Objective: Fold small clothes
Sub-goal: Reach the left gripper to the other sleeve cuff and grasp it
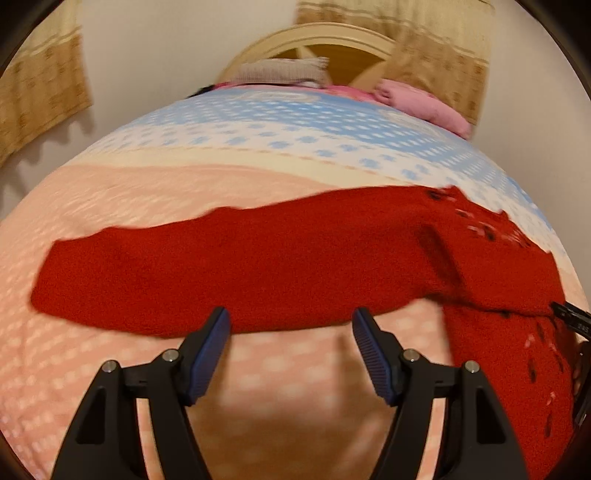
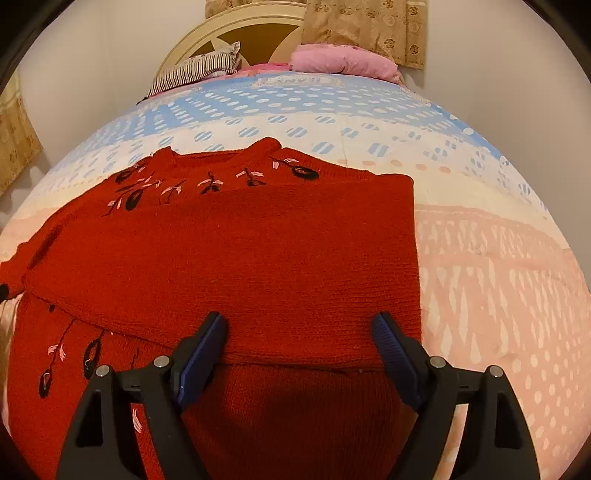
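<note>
A red knit sweater (image 2: 240, 254) with black and pink embroidered flowers lies flat on the bed. Its right sleeve is folded across the chest. In the left wrist view its left sleeve (image 1: 221, 269) stretches out to the left over the bedspread. My left gripper (image 1: 290, 325) is open and empty, just in front of that sleeve's near edge. My right gripper (image 2: 299, 328) is open and empty, low over the folded sleeve's cuff on the sweater body. The tip of the right gripper (image 1: 569, 314) shows at the left wrist view's right edge.
The bedspread (image 2: 498, 277) is pink near me and blue-and-white dotted farther back (image 2: 295, 107). A striped pillow (image 2: 199, 70) and a pink pillow (image 2: 343, 61) lie against the cream headboard (image 2: 236, 26). Patterned curtains (image 2: 369, 26) hang by the walls.
</note>
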Motion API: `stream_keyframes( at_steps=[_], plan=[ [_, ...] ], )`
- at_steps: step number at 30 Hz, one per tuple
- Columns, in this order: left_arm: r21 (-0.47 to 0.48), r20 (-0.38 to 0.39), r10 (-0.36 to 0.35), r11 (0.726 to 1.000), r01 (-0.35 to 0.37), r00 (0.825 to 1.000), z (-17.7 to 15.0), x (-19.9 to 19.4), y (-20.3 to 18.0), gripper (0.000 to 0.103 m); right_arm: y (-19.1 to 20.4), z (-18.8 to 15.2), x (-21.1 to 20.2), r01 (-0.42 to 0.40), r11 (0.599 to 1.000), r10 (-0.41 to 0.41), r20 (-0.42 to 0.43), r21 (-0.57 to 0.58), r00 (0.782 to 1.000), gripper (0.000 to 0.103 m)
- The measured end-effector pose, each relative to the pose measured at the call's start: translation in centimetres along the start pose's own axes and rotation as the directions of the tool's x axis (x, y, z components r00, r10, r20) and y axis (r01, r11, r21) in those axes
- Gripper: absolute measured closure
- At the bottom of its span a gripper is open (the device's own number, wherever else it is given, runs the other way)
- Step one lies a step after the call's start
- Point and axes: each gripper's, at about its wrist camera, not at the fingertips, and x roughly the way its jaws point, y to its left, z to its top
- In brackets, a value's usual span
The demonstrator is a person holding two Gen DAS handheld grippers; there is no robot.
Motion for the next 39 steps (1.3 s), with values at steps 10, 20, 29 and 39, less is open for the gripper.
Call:
stream_keyframes(
  at_steps=[10,20,29,39],
  plan=[
    [-0.404,-0.020,-0.020,0.915,0.010,1.000,-1.9,-1.5,13.2,0.032,0.4,-0.1,0.0,0.013,1.000,-0.013,0.020,-0.007,1.000,0.020],
    [-0.678,0.141,-0.196,0.695,0.239,0.970,-3.5,-0.9,18.0,0.031,0.3,-0.4,-0.3,0.015,1.000,-0.015,0.034,-0.003,0.999,0.020],
    [-0.736,0.183,-0.152,0.634,0.238,0.971,-3.0,-0.1,20.0,0.031,0.3,-0.4,-0.3,0.014,1.000,-0.014,0.041,0.000,0.999,0.019],
    [-0.746,0.190,-0.095,0.633,0.207,0.977,-2.6,0.3,21.0,0.031,0.1,-0.4,-0.4,0.009,1.000,-0.009,0.047,0.005,0.999,0.019]
  ],
)
